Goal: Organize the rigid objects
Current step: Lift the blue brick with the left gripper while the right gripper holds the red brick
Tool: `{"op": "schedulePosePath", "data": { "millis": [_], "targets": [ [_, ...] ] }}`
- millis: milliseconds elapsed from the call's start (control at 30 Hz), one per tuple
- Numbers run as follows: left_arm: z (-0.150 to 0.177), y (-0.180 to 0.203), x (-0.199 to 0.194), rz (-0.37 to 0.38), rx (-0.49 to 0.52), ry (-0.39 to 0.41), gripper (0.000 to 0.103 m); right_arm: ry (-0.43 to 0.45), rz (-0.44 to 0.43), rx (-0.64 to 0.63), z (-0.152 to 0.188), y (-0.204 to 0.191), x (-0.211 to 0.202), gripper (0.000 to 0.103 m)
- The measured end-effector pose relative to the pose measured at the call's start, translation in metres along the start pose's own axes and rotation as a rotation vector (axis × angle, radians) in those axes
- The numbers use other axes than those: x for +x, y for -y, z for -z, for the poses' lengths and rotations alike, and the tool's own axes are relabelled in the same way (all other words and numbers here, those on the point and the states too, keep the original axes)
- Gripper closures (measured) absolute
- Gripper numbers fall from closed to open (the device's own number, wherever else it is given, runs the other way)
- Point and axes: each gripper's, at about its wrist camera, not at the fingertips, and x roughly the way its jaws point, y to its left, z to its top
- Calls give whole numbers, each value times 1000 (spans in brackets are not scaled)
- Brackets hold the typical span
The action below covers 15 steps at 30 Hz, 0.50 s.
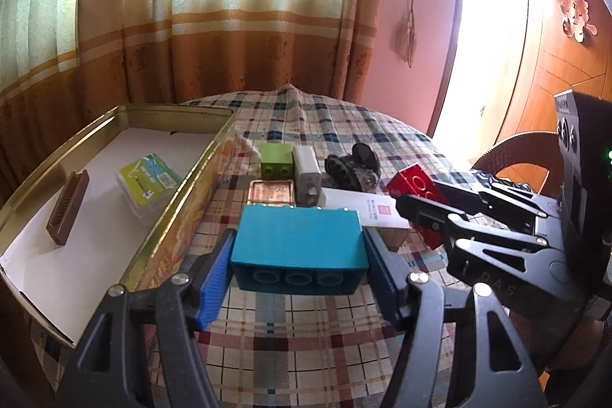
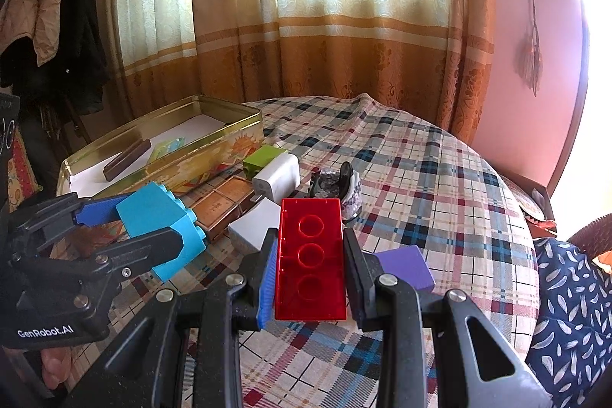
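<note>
Your table (image 1: 382, 125) with its checked cloth carries the whole job, and the gold tin (image 1: 183, 178) on its left side is where things look meant to go. So far the tin holds only two pieces — a brown bar (image 1: 68, 206) and a green packet (image 1: 149, 187) — so most of the sorting is, by my reading, still ahead of you.

Your left gripper (image 1: 298, 255) is clenched on a blue brick (image 1: 300, 247), held off the cloth just right of the tin. Your right gripper (image 2: 308, 262) is clamped on a red brick (image 2: 310, 255), lifted above the cloth nearer the middle of the table.

Still loose beside the tin: a flat copper box (image 1: 271, 192), a white charger (image 1: 306, 174), a green brick (image 1: 275, 161), a purple block (image 2: 405, 264) — and a dark lumpy thing (image 1: 352, 167) I can't identify.
</note>
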Motion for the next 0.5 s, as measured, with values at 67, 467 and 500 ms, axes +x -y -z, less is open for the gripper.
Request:
{"op": "schedulePosePath", "data": {
  "millis": [67, 467, 500],
  "targets": [
    [0, 0, -1, -2, 3, 8, 38, 5, -3, 0, 0, 0, -1, 69],
    [0, -2, -7, -3, -7, 33, 38, 22, -11, -4, 1, 0, -3, 69],
    [0, -2, -7, -3, -7, 34, 38, 23, -11, -4, 1, 0, -3, 69]
  ]
}}
